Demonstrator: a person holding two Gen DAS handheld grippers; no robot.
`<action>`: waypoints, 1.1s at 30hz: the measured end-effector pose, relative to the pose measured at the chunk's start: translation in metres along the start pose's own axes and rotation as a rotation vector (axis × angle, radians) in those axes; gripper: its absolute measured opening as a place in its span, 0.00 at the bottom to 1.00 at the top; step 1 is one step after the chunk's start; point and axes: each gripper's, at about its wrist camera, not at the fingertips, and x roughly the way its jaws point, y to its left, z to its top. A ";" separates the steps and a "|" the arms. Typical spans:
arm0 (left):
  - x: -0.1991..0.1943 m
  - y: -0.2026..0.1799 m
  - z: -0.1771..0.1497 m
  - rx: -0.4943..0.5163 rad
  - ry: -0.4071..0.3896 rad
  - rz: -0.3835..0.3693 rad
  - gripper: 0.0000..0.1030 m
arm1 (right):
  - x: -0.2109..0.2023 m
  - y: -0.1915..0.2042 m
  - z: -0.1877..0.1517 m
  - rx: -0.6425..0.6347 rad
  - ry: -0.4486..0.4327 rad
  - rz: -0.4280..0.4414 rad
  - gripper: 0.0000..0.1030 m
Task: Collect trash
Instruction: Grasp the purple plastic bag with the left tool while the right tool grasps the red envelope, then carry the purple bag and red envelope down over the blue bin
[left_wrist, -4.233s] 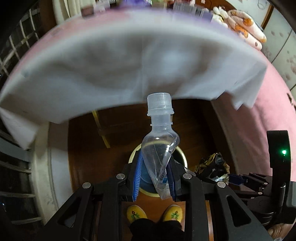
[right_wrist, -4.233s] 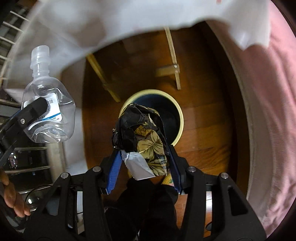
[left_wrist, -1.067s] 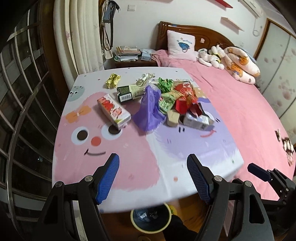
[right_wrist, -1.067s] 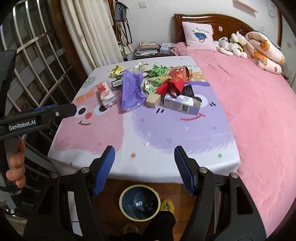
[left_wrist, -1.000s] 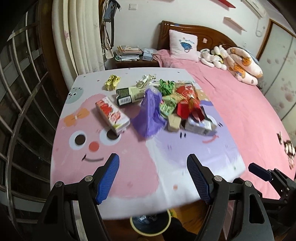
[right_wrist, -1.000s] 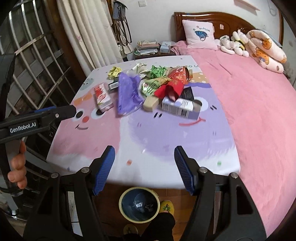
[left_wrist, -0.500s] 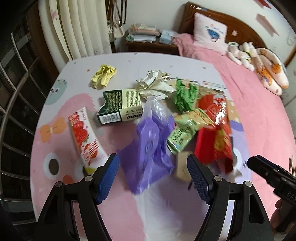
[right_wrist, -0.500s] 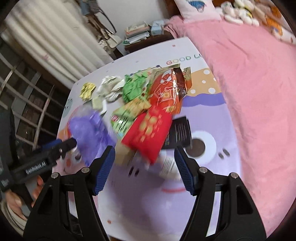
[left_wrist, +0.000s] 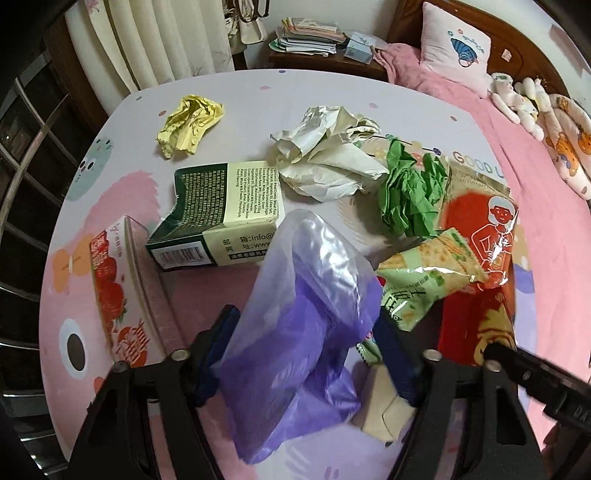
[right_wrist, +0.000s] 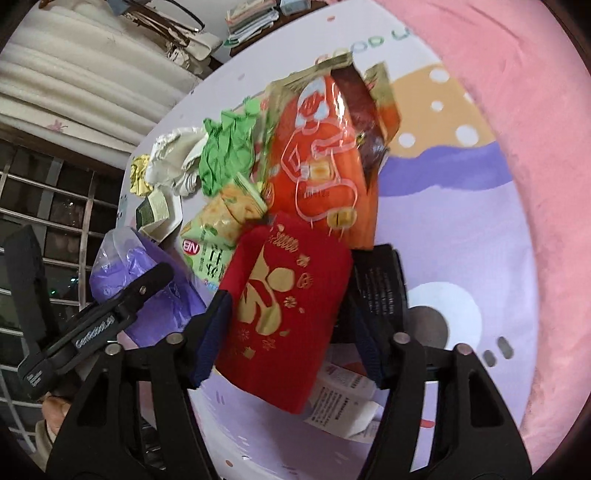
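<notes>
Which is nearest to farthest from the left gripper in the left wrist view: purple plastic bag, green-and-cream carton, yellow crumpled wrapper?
1. purple plastic bag: between the left gripper's fingers.
2. green-and-cream carton: just beyond the bag, toward the left.
3. yellow crumpled wrapper: far upper left, near the table edge.

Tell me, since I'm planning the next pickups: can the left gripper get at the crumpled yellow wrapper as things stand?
Probably not yet. The left gripper has been closing around the purple plastic bag, which fills its jaws. The crumpled yellow wrapper lies uncovered at the table's far edge, so the way looks free once the bag is binned.
</notes>
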 end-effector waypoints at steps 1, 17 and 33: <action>0.003 -0.001 0.001 -0.004 0.009 -0.010 0.47 | 0.002 0.001 -0.001 0.002 0.005 0.011 0.48; -0.083 0.020 -0.032 -0.026 -0.126 -0.137 0.16 | -0.054 0.060 -0.041 -0.122 -0.136 0.076 0.25; -0.243 0.093 -0.189 0.116 -0.264 -0.266 0.16 | -0.154 0.141 -0.231 -0.203 -0.324 -0.005 0.23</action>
